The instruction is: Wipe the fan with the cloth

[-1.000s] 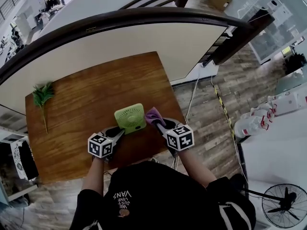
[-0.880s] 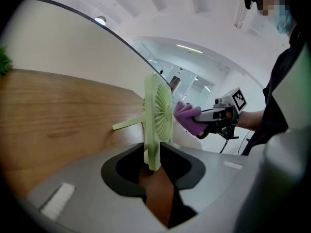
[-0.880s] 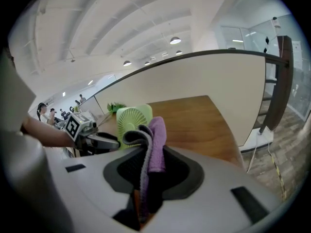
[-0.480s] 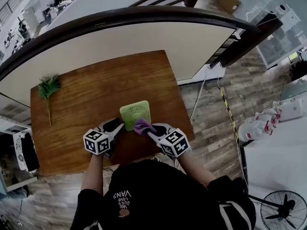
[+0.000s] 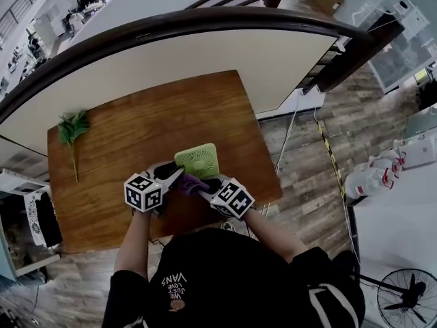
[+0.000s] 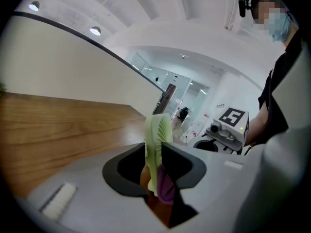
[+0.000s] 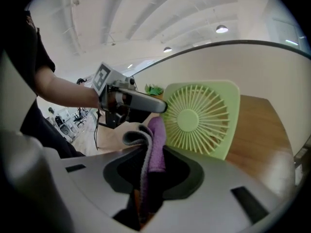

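Observation:
A small square green fan (image 5: pixel 198 160) is propped up on the wooden table (image 5: pixel 123 149), its grille facing me in the right gripper view (image 7: pixel 201 118). My left gripper (image 5: pixel 176 175) grips its near left edge; the green rim (image 6: pixel 156 140) sits between the jaws, which are closing on it. My right gripper (image 5: pixel 198 183) is shut on a purple cloth (image 5: pixel 191 182). The cloth (image 7: pixel 155 144) rises between its jaws, just below the fan's lower left corner and close to the left gripper's fingers (image 7: pixel 146 103). A fold of the cloth (image 6: pixel 167 188) shows beside the fan's rim.
A green plant sprig (image 5: pixel 72 127) lies at the table's far left. A curved white counter with a dark rail (image 5: pixel 205 53) runs behind the table. A cable (image 5: pixel 287 135) trails on the plank floor to the right, and a standing fan (image 5: pixel 403 299) is at the lower right.
My right gripper has carried the cloth leftward from the fan's right corner to its near left edge, beside the left gripper. The left gripper and fan have risen slightly.

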Tool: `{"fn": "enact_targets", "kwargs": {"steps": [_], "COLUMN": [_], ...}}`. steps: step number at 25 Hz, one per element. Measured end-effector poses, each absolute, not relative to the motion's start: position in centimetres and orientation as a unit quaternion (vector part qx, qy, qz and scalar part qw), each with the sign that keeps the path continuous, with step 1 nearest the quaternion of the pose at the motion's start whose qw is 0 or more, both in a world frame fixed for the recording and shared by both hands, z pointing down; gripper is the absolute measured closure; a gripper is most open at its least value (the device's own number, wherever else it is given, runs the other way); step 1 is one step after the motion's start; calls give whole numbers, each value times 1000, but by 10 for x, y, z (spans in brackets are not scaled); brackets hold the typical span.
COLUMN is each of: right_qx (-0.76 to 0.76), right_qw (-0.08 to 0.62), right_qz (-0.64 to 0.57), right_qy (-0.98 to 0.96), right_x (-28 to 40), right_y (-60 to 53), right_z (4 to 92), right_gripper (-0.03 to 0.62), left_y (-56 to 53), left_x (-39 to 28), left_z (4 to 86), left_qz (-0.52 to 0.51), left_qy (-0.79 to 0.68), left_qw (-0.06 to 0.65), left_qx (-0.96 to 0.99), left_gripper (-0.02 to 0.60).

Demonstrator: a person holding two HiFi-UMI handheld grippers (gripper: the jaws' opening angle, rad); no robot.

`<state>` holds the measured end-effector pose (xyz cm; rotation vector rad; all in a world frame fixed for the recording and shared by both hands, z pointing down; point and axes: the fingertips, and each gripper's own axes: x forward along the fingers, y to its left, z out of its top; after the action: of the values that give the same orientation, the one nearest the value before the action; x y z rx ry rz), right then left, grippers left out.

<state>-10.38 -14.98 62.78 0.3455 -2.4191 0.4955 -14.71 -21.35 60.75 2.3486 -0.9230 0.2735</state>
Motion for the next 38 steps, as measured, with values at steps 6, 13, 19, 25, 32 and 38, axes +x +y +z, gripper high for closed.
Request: {"fn": "enact_targets", "kwargs": {"steps": [6,13,19,25,32,38], "right_qx": [174,226,279,326,370,396], "right_qw": [325,327,331,327,293,242], "right_qz": [208,229,245,267,265,249], "right_qy": [-906,-889,-867,-846,-841,-850], "right_x": [-92,-47,-2,32,51,48], "right_y": [-163,-178,-191,-201,-206,-200], "right_z": [639,643,645,648,625,596], "right_gripper": [499,499,499,499,499,499], "left_y": [-214,-215,-216,-216,-215,-204], "left_x": [-146,-144,-143,-144,-153,-174], "left_z": [607,608,606,607,607,597], "left_qz": [105,106,106,109,116,90], "left_qy": [-332,-326,-328,-341,-395,-487], "left_qw": [294,295,295,296,295,275], "left_qx": [890,892,891,886,862,824], "left_gripper": [488,494,494,491,449,449]}}
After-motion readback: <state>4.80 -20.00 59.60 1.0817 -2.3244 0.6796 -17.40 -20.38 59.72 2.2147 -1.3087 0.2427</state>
